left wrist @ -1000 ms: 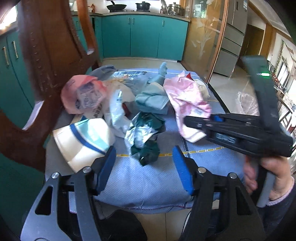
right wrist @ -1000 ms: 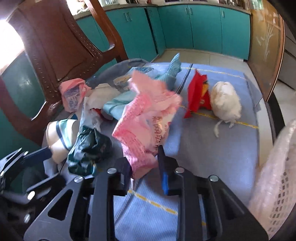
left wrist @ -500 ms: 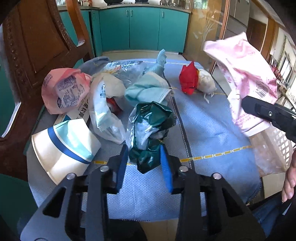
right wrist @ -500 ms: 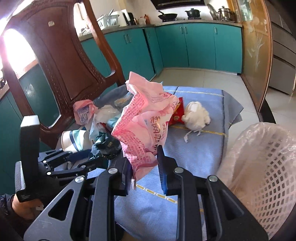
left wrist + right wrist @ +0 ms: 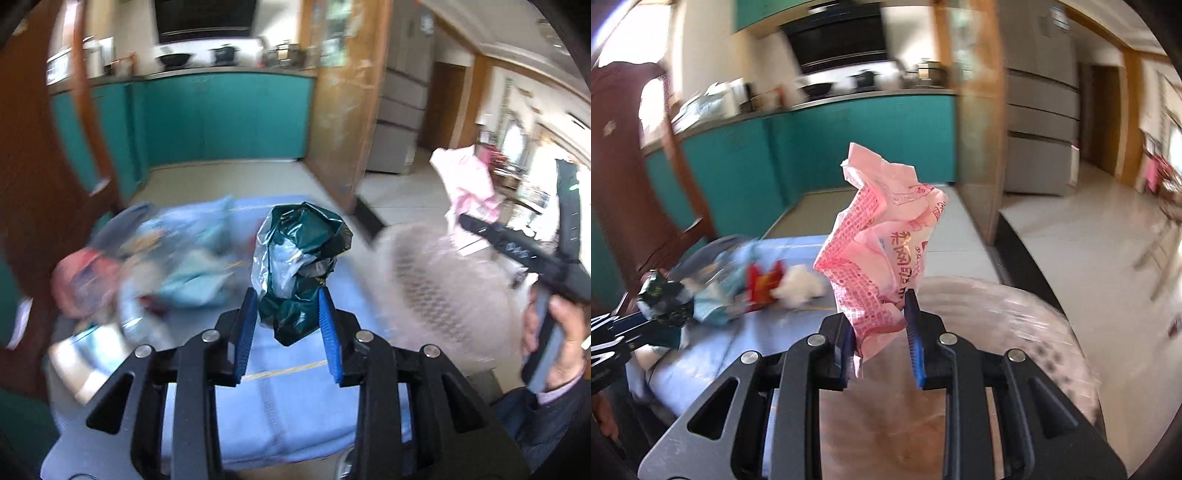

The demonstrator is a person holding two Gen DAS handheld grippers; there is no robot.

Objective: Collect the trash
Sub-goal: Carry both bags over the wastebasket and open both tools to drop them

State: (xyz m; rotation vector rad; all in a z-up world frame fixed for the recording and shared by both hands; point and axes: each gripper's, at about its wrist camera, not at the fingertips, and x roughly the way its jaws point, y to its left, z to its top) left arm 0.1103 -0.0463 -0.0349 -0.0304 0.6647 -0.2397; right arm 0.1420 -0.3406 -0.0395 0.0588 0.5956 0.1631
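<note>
My left gripper [image 5: 288, 325] is shut on a crumpled dark green and clear plastic bag [image 5: 299, 266], lifted off the blue tablecloth [image 5: 280, 417]. My right gripper [image 5: 879, 325] is shut on a pink printed wrapper [image 5: 886, 251], which it holds above the white mesh basket [image 5: 1015, 325] lined with clear plastic. In the left wrist view that basket [image 5: 436, 284] stands at the table's right edge, with the right gripper [image 5: 465, 221] and pink wrapper [image 5: 465, 181] over it. The green bag [image 5: 665, 299] also shows at the left of the right wrist view.
More trash lies blurred on the table's left: a pink bag [image 5: 77, 284], light blue wrappers [image 5: 192, 266], a paper cup [image 5: 77, 365]. A red packet [image 5: 761, 284] and a white wad [image 5: 799, 288] lie mid-table. A wooden chair [image 5: 33, 184] stands at left; teal cabinets [image 5: 221, 118] are behind.
The left gripper closed on the green bag and raised it off the cloth. The right gripper carried the pink wrapper up and to the right, over the mesh basket.
</note>
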